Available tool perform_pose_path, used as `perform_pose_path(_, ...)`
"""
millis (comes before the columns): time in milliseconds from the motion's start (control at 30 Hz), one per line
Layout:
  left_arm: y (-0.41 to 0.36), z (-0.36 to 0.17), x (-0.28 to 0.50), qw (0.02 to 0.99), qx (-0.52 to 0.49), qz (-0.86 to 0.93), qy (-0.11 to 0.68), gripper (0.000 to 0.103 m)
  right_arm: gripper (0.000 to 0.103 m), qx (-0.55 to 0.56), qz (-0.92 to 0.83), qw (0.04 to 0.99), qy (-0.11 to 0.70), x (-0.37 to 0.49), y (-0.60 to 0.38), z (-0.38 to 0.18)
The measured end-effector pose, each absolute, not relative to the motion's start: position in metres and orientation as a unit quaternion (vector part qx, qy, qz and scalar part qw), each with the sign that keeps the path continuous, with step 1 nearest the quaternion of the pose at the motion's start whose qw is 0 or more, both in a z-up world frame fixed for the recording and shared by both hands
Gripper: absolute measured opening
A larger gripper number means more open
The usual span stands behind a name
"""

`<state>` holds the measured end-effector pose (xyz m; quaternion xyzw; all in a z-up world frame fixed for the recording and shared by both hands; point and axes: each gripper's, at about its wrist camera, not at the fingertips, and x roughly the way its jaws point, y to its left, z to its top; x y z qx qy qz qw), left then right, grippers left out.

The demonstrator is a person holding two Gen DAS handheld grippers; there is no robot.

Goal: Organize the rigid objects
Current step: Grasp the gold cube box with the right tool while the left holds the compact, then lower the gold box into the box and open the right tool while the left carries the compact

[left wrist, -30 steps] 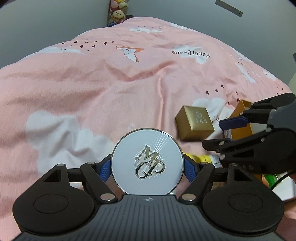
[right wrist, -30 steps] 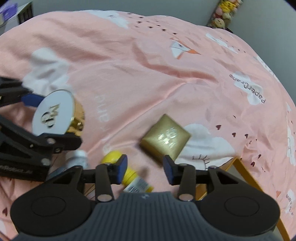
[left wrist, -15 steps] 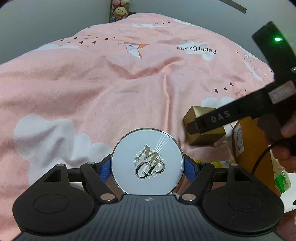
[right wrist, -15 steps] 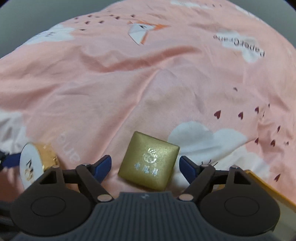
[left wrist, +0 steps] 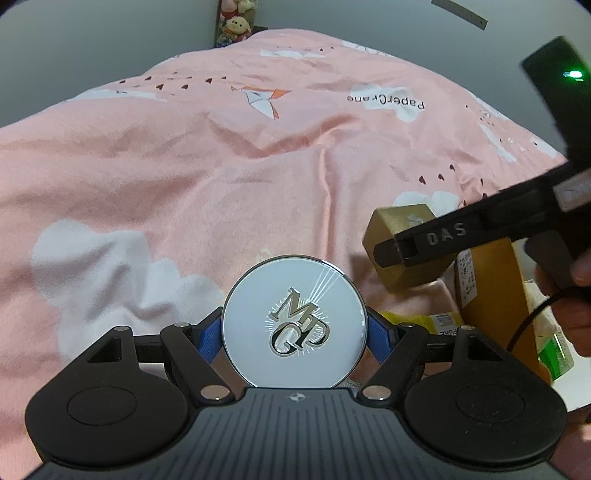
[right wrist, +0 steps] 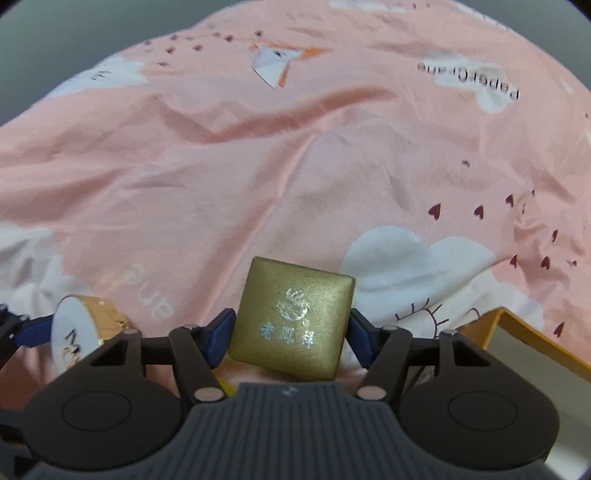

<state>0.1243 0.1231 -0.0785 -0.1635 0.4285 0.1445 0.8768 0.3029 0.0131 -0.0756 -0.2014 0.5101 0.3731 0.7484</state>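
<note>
My left gripper [left wrist: 294, 326] is shut on a round silver tin [left wrist: 294, 323] with a raised "MG" logo, its blue pads against both sides. The tin shows at the left of the right wrist view [right wrist: 79, 341], where its side is gold. My right gripper [right wrist: 289, 332] has closed around a square gold box [right wrist: 291, 317] with a silver emblem, its pads touching both sides. The box also shows at the right of the left wrist view [left wrist: 397, 236], partly hidden by the right gripper's black body. Both lie over the pink bedsheet [left wrist: 221, 177].
An open orange cardboard box [right wrist: 532, 343] sits at the right, also in the left wrist view [left wrist: 491, 280]. A yellow packet [left wrist: 421, 319] lies behind the tin and a green-and-white packet [left wrist: 554, 350] at far right. Stuffed toys [left wrist: 236, 22] stand at the bed's far end.
My right gripper swung over the gold box, moved down and closed its pads onto the box's sides. My left gripper kept hold of the silver tin and barely moved.
</note>
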Motion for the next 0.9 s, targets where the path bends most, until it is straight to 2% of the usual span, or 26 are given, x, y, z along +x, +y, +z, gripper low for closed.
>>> perform_pose_path(500,0.098,-0.041,0.103,0.899,-0.167,0.118,0.387,0.088,0.061,-0.191,0.403,0.791,0.419,0.243,-0.053,0.012)
perform_pose_path(900,0.068,-0.016,0.114,0.914,-0.171,0.034,0.366,0.088,0.061,-0.190,0.355,0.832,0.381,0.235,-0.126,0.054)
